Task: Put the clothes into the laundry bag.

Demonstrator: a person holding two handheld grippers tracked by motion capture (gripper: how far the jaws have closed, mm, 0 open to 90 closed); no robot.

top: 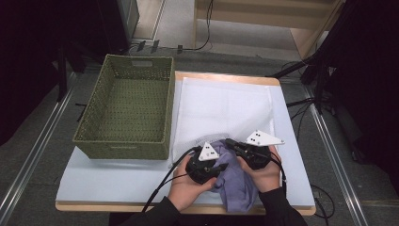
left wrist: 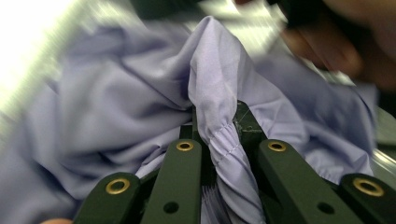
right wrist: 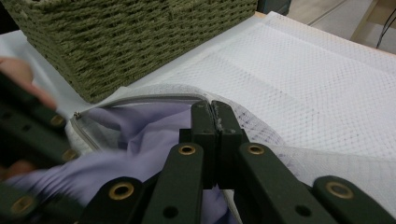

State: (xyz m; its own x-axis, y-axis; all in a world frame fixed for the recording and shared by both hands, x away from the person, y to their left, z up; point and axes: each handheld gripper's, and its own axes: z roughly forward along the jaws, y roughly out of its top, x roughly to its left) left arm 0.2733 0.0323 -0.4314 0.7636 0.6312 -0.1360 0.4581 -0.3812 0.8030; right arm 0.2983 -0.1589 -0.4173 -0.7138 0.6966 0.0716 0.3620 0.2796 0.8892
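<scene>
A lavender garment [top: 236, 187] lies bunched at the table's front edge, partly pushed into the zipped mouth of a white mesh bag [top: 221, 110]. My left gripper [top: 224, 166] is shut on a twisted fold of the garment [left wrist: 116, 102], which runs between its jaws [left wrist: 217, 119]. My right gripper [top: 229, 141] is shut on the bag's upper rim by the zipper [right wrist: 215, 112], holding the mouth raised. Lavender cloth [right wrist: 140, 135] shows inside that mouth, and the mesh bag [right wrist: 303, 84] spreads flat beyond it.
An empty green woven basket [top: 120, 143] stands on the left of the pale blue table [top: 108, 181], close beside the bag; its wall [right wrist: 130, 42] rises just behind the bag's mouth. The person's other hand [left wrist: 336, 51] is blurred at upper right.
</scene>
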